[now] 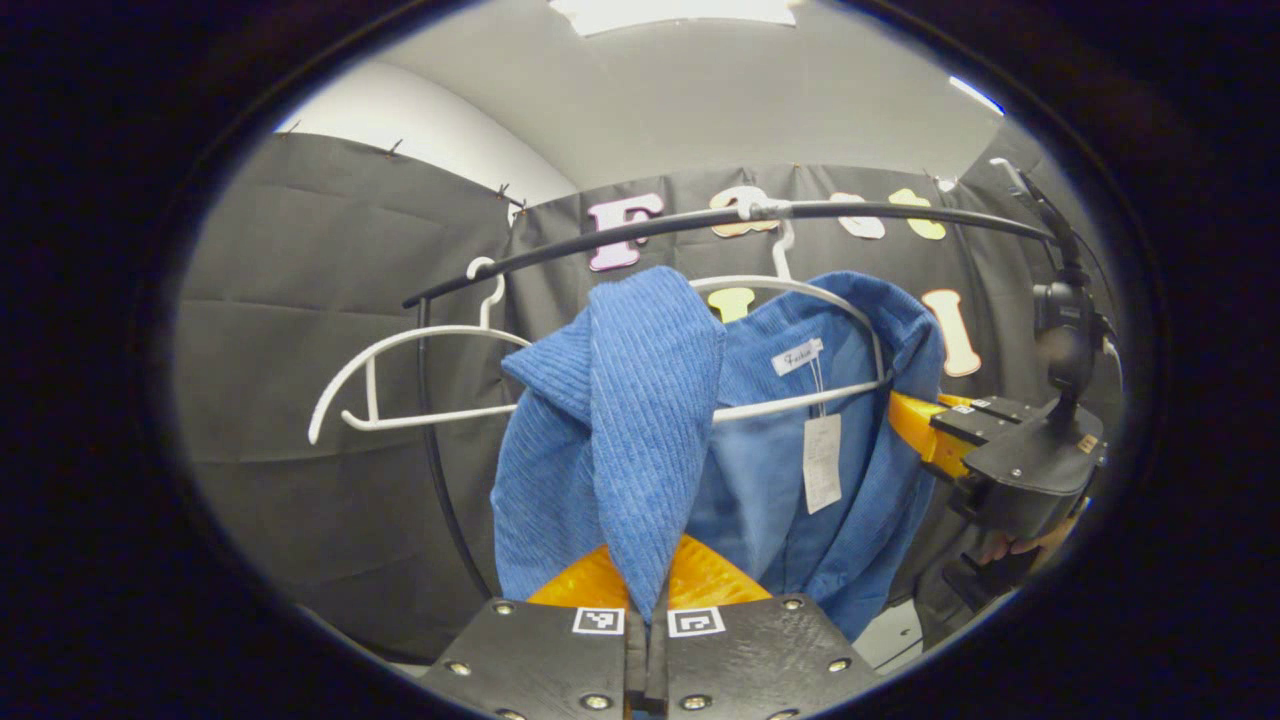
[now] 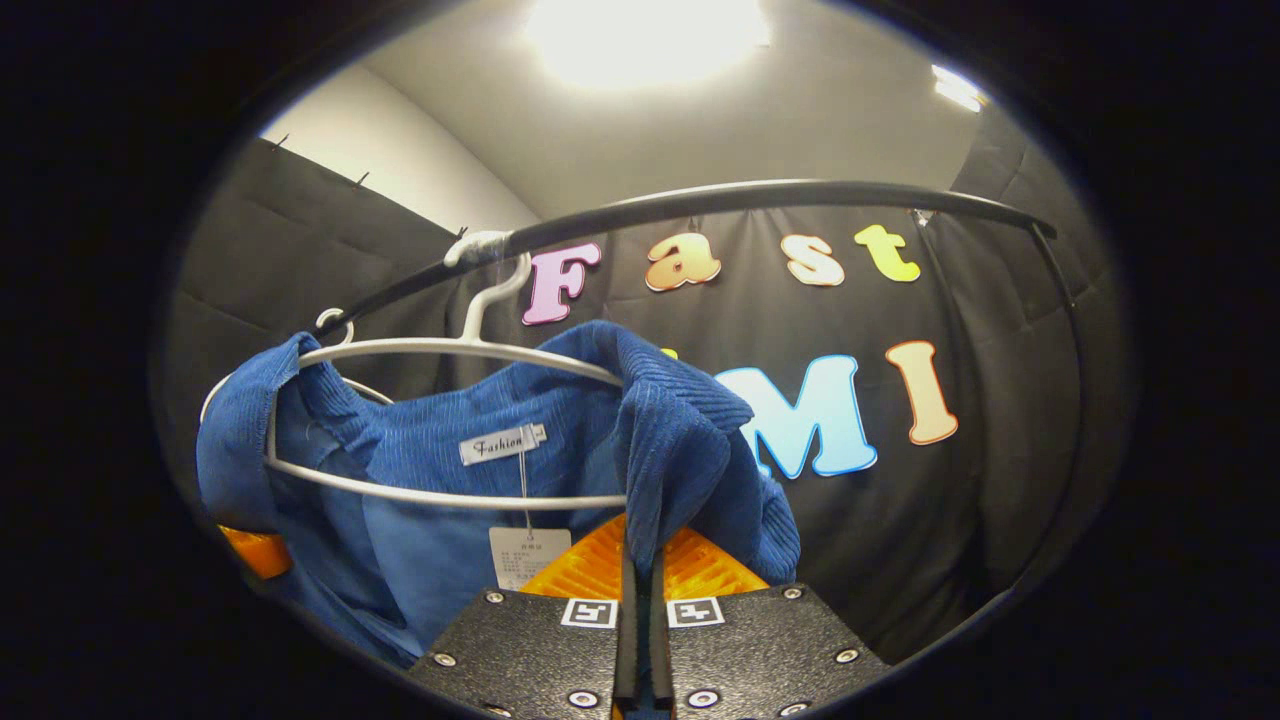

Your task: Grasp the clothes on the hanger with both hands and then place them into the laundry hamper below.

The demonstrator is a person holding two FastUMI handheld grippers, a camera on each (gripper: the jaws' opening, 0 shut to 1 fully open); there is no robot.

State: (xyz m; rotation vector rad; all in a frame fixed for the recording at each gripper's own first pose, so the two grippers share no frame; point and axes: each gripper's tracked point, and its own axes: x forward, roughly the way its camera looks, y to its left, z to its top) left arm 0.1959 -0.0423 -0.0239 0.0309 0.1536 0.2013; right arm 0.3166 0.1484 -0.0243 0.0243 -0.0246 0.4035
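A blue ribbed corduroy garment hangs at the centre of the left gripper view, draped on a white wire hanger whose hook sits over a curved black rail across the upper part of the frame. An empty white hanger hangs at the left of that view. A paper price tag dangles from the garment's neck.

At the bottom centre of the left gripper view, the left tool has its two fingers pressed together on a fold of the garment's shoulder, which rises in a peak above them. At the right of the same view, the other tool reaches into the far shoulder.

In the right gripper view, the right tool at the bottom centre is likewise clamped on a fold of the blue garment, just right of the white wire hanger. The black rail arcs across the top.

The step in hand appears to be freeing the garment from the hanger. To do it well, both shoulders likely need lifting together, up and outward past the hanger's ends, so the cloth slides off rather than dragging the hook from the rail. The grips should stay firm; corduroy this heavy could slip. Then lower both hands evenly toward the hamper below.
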